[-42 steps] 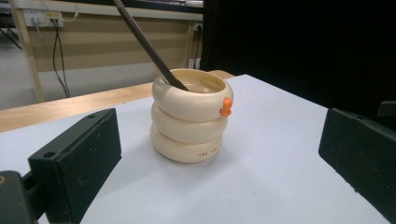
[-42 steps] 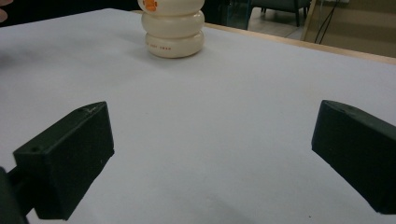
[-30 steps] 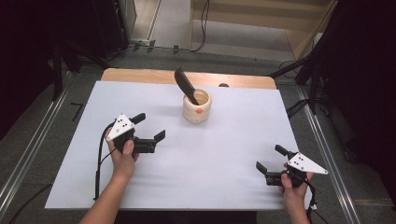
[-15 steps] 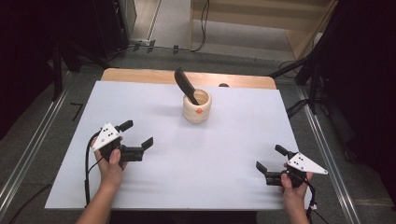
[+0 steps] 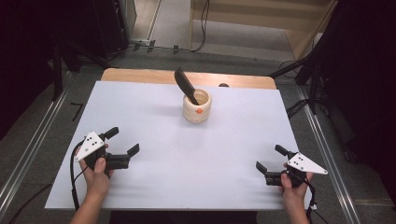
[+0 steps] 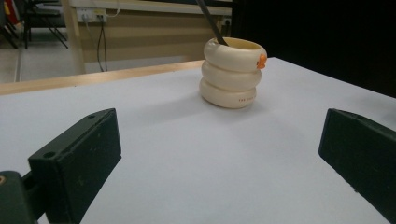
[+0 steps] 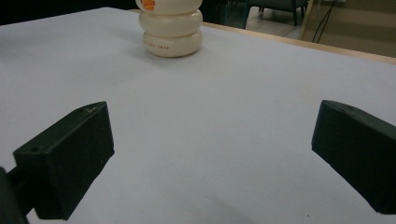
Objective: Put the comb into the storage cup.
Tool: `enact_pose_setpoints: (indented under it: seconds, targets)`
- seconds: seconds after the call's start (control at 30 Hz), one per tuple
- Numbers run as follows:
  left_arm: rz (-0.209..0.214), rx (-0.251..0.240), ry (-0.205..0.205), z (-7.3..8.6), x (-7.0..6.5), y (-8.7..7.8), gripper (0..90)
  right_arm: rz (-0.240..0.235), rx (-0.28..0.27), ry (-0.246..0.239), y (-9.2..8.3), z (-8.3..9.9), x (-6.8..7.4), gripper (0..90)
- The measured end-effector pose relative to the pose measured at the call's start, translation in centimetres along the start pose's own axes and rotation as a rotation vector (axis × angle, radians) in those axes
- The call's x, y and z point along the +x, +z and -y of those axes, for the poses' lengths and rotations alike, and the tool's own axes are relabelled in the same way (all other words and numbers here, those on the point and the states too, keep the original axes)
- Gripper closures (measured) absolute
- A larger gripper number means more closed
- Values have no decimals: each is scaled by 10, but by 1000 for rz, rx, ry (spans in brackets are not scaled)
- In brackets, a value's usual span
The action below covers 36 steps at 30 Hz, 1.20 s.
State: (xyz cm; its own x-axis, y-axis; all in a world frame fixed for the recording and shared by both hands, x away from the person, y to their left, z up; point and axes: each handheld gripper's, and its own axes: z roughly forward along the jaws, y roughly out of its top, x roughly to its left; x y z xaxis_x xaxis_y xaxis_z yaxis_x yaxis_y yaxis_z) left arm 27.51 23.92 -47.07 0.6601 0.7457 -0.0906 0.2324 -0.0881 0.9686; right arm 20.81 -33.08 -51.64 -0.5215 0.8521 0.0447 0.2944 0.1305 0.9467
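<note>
Currently parked low on the tabletop [image 5: 154, 107], well short of the cream ringed holder [image 5: 196, 107] with black utensil [image 5: 186, 86] leaning inside: left tool [image 5: 124, 141] and right tool [image 5: 270, 158], both spread wide, empty, likely resting.

Right gripper [image 7: 212, 158] seen with black jaws spread wide, nothing held between. Cream ringed holder [image 7: 172, 29] stood far off on white tabletop [image 7: 233, 93], orange mark at top. Wooden edge glimpsed far right.
</note>
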Motion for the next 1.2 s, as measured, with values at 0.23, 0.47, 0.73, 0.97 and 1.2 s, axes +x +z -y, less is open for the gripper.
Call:
enact_pose_setpoints:
  seconds: [0.23,0.47,0.73,0.97,1.2]
  targets:
    - [-5,-2,2,4,1,-9,0,0,-2,-4,0,0,0,0]
    - [-18,10,14,10,3,-19,0,0,-1,0,-1,0,0,0]
    - [-32,17,11,15,7,-29,0,2,1,-1,-1,0,0,0]
    - [-46,23,-1,20,11,-39,0,0,2,-2,-1,0,0,0]
    - [-64,27,-5,23,15,-49,0,0,1,-3,-1,0,0,0]
